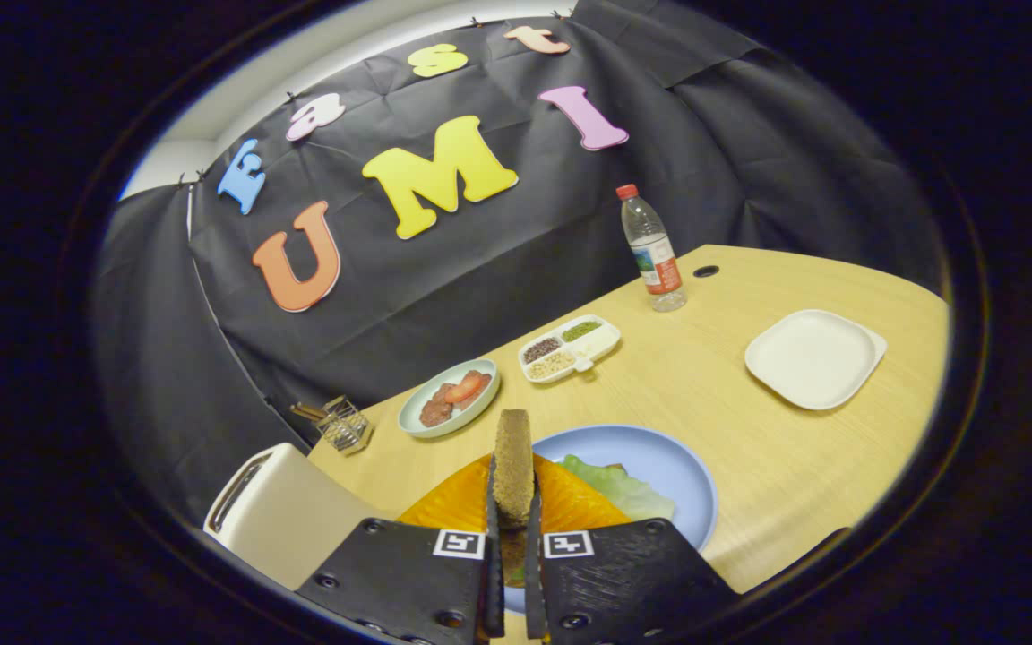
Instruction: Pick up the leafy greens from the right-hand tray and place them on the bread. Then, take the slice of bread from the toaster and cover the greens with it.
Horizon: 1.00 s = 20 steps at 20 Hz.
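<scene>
The hand-held gripper (pixel 513 537) clamps a bread slice (pixel 512 466) edge-on above the blue plate (pixel 673 475); the bottle (pixel 652 251) label is unreadable.

I see a pale wood-grain worktop (pixel 749 466) running up to the black cloth wall. Along its far edge stands a clear plastic water bottle (pixel 652 251) with a red cap, upright, beside a small round dark hole in the surface. A white square plate (pixel 814 357) lies towards the right edge. Near the wall edge sit a white four-compartment dish of seeds (pixel 570 348) and a pale green round plate of sliced meat and tomato (pixel 449 398), side by side. A clear glass holder (pixel 343 425) stands at the left corner, a cream toaster (pixel 279 515) nearer me. A light blue round plate (pixel 668 475) lies closest.
</scene>
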Each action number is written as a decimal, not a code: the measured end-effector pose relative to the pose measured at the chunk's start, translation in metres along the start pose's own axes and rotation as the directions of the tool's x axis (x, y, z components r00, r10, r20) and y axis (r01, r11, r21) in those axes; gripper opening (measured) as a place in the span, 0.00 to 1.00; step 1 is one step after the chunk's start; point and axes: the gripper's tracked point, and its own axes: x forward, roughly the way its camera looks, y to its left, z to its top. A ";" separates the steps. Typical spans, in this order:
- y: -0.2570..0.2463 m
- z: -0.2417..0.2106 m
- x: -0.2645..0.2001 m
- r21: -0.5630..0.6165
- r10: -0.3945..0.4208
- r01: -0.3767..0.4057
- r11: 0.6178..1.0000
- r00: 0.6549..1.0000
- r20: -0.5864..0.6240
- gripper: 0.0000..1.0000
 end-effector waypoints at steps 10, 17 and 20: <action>-0.043 -0.019 0.005 -0.080 -0.060 0.052 0.995 0.993 -0.100 0.59; -0.053 0.006 -0.011 -0.177 -0.072 0.063 0.982 0.996 -0.044 0.86; -0.045 0.027 -0.034 -0.234 -0.044 0.047 0.971 0.999 0.019 0.95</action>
